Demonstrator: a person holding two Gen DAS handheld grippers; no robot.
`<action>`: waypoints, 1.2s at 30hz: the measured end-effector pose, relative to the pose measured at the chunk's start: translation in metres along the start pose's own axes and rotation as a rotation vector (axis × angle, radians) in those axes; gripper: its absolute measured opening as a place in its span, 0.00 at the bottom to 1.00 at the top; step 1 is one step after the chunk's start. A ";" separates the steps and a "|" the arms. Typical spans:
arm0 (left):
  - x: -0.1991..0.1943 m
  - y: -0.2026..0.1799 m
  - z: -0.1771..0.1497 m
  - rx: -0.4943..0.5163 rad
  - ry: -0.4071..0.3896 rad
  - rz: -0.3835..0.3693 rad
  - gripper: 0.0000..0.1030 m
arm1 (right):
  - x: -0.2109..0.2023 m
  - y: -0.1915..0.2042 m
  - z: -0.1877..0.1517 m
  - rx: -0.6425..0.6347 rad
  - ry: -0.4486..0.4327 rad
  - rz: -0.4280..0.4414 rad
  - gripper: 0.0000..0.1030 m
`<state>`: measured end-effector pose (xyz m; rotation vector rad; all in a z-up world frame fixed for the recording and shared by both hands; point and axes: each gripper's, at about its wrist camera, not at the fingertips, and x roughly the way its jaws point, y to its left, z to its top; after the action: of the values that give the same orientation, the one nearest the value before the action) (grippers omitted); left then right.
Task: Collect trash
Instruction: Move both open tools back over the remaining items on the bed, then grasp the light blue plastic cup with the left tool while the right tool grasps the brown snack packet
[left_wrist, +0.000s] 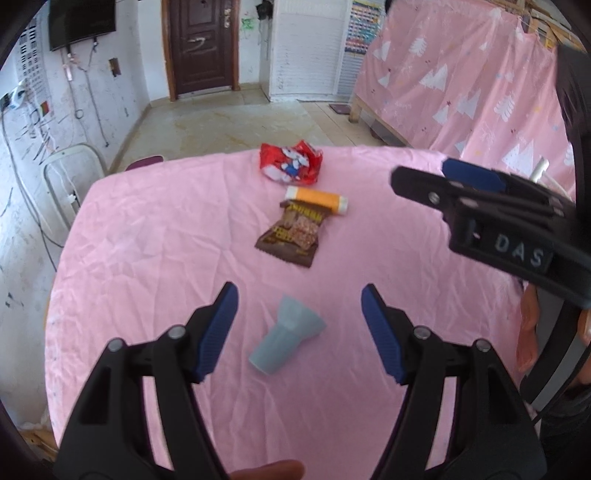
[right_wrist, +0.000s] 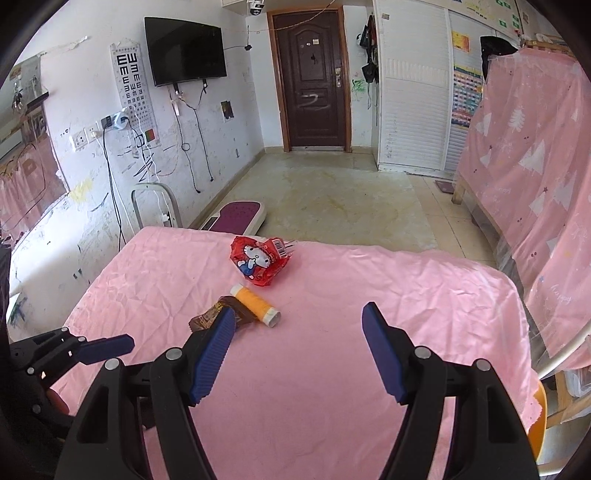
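Observation:
A crushed grey-blue paper cup (left_wrist: 286, 332) lies on its side on the pink tablecloth (left_wrist: 147, 229), between the fingers of my open left gripper (left_wrist: 299, 295), which hovers just above it. Farther off lie a brown snack wrapper (left_wrist: 293, 234), an orange spool of thread (left_wrist: 317, 198) and a red cartoon-cat wrapper (left_wrist: 290, 162). My right gripper (right_wrist: 299, 314) is open and empty above the cloth; it shows in the left wrist view (left_wrist: 447, 177) at the right. The right wrist view shows the red wrapper (right_wrist: 260, 262), the spool (right_wrist: 255, 304) and the brown wrapper (right_wrist: 210, 317), partly hidden by a fingertip.
The table's far edge (right_wrist: 332, 245) drops to a tiled floor. A purple scale (right_wrist: 236, 216) and a white frame (right_wrist: 155, 206) stand beyond the table at the left. A pink-draped bunk (right_wrist: 535, 166) stands at the right. An orange object (right_wrist: 537, 424) sits at the table's right corner.

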<state>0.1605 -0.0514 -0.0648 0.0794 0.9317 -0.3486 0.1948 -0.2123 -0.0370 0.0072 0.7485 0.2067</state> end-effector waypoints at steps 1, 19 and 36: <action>0.003 0.000 0.000 0.008 0.004 0.001 0.63 | 0.004 0.002 0.000 0.000 0.006 0.002 0.59; 0.032 0.011 -0.004 0.029 0.050 -0.034 0.29 | 0.047 0.023 0.000 -0.015 0.100 0.092 0.60; -0.004 0.065 -0.026 -0.095 0.001 0.019 0.29 | 0.081 0.060 -0.001 -0.020 0.220 0.182 0.53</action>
<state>0.1592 0.0161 -0.0824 0.0010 0.9468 -0.2863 0.2411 -0.1384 -0.0876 0.0344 0.9656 0.3931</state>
